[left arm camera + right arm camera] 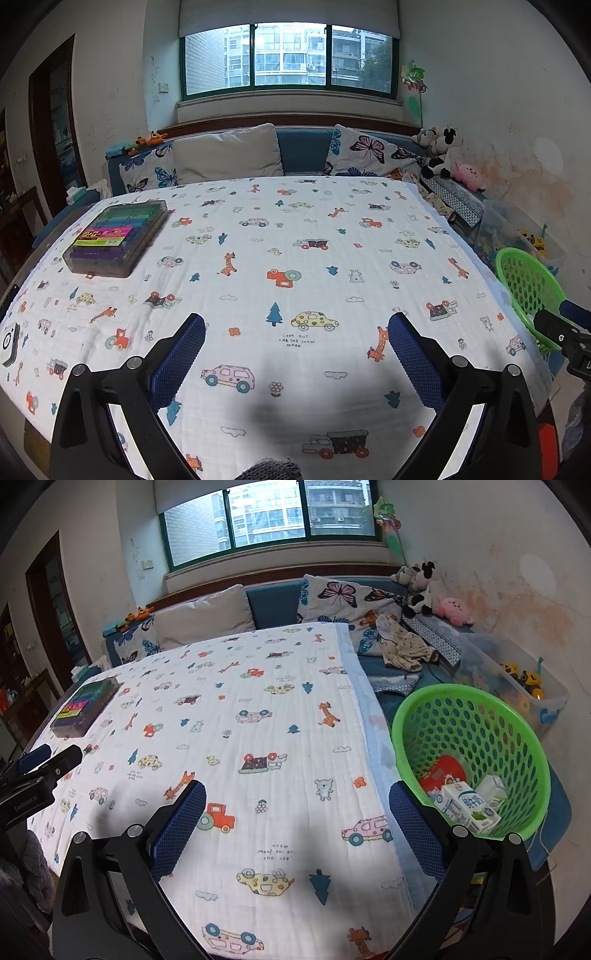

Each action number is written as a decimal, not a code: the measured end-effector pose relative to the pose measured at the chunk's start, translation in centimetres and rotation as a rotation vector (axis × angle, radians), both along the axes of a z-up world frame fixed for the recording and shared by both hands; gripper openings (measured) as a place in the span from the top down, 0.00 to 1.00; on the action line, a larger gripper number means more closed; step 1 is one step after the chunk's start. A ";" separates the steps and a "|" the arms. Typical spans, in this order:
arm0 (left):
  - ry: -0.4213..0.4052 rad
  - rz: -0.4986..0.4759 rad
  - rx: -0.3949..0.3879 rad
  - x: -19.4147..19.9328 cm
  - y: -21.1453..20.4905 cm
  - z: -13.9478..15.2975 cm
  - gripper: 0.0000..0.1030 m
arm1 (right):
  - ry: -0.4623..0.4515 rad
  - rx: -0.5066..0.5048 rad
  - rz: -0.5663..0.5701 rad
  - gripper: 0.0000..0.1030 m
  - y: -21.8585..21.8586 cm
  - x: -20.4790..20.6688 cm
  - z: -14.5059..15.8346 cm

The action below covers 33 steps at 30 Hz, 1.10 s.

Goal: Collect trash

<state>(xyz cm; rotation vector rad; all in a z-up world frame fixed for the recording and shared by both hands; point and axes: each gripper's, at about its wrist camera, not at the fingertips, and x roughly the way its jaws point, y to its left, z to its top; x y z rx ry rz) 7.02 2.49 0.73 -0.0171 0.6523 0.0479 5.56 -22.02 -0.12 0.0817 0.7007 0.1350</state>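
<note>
Printed tablecloth [280, 716] lay bare of trash; my right gripper [297, 823] hung wide open, empty, the green basket [472, 701] near at 2 o'clock, cartons [469, 805] inside.

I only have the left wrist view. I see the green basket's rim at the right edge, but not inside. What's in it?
Observer: The green basket holds two white milk cartons and a red package, per the right wrist view.
Operator: Is the right gripper carrying anything?
Observer: No. The right gripper is open and empty, hovering over the printed tablecloth beside the basket.
Operator: Any trash near the basket that I can't see?
Observer: None shows on the cloth there; past the basket there is only a clear bin of toys.
</note>
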 end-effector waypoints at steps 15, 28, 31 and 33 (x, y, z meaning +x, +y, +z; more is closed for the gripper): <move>0.004 0.003 -0.005 0.0 0.0 -0.2 0.07 | -0.004 -0.001 0.001 0.04 0.0 0.0 0.1; 0.005 0.004 -0.009 -0.2 -0.3 -0.5 0.07 | -0.004 -0.001 0.002 0.04 0.1 0.0 0.0; 0.005 0.004 -0.011 -0.2 -0.2 -0.5 0.07 | -0.003 -0.001 0.005 0.04 0.1 0.0 -0.1; 0.007 0.003 -0.012 -0.2 -0.3 -0.5 0.07 | -0.002 0.000 0.005 0.04 0.2 0.0 -0.1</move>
